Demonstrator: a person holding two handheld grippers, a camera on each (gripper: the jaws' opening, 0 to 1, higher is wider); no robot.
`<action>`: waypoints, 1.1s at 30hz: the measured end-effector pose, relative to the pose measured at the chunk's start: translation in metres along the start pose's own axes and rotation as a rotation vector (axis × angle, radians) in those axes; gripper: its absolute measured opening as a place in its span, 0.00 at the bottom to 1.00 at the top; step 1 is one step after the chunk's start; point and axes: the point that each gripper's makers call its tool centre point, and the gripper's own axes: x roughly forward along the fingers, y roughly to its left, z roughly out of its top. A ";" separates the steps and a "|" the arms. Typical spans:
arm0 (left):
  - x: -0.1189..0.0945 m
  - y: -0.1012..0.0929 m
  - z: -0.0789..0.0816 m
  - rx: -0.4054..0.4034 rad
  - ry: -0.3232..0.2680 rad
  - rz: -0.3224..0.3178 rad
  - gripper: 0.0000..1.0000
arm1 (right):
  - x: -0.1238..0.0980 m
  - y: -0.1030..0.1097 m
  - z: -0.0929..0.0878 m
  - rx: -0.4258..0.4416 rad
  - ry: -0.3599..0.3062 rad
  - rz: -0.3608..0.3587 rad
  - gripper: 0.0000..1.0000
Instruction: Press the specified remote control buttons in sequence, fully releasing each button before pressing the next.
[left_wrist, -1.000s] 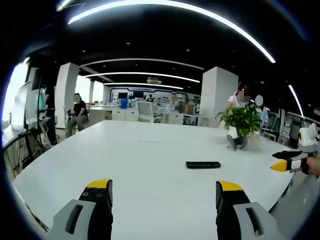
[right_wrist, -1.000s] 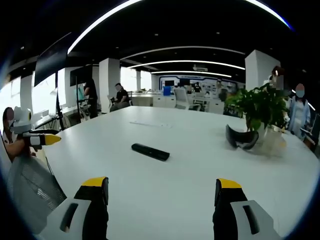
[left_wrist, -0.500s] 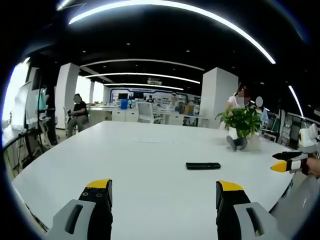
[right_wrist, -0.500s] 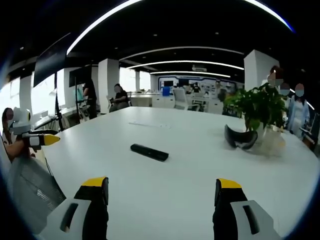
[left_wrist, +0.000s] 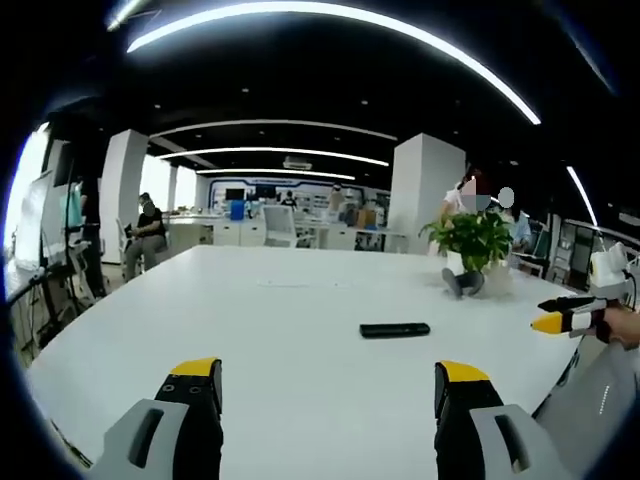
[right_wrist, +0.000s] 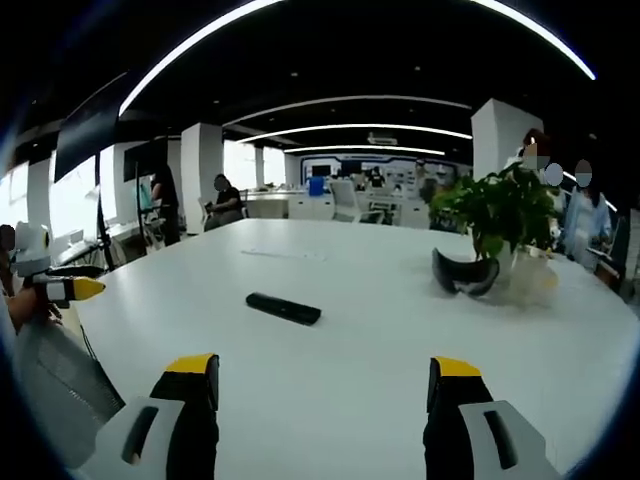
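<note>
Both views shift slightly; my left gripper (left_wrist: 327, 385) and right gripper (right_wrist: 325, 380) hang wide-open, empty, facing the slim black plastic remote control (right_wrist: 284, 308), keeping it visible.

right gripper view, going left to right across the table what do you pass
left tool at the left edge → black remote control lying flat on the white table → dark curved headset-like object → potted plant

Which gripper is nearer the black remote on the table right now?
Hard to call; the right looks marginally nearer. The remote lies ahead and left of the right gripper, and ahead, slightly right, of the left gripper. Both are open, well short of it.
</note>
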 end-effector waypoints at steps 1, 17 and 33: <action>0.001 -0.003 -0.001 0.018 0.014 -0.014 0.89 | 0.001 0.001 -0.001 -0.007 0.007 0.003 0.85; 0.049 -0.056 -0.020 0.095 0.275 -0.330 0.78 | 0.000 0.002 -0.008 -0.028 0.045 0.009 0.74; 0.113 -0.067 -0.017 0.027 0.352 -0.512 0.72 | -0.001 0.005 -0.012 -0.038 0.064 0.029 0.66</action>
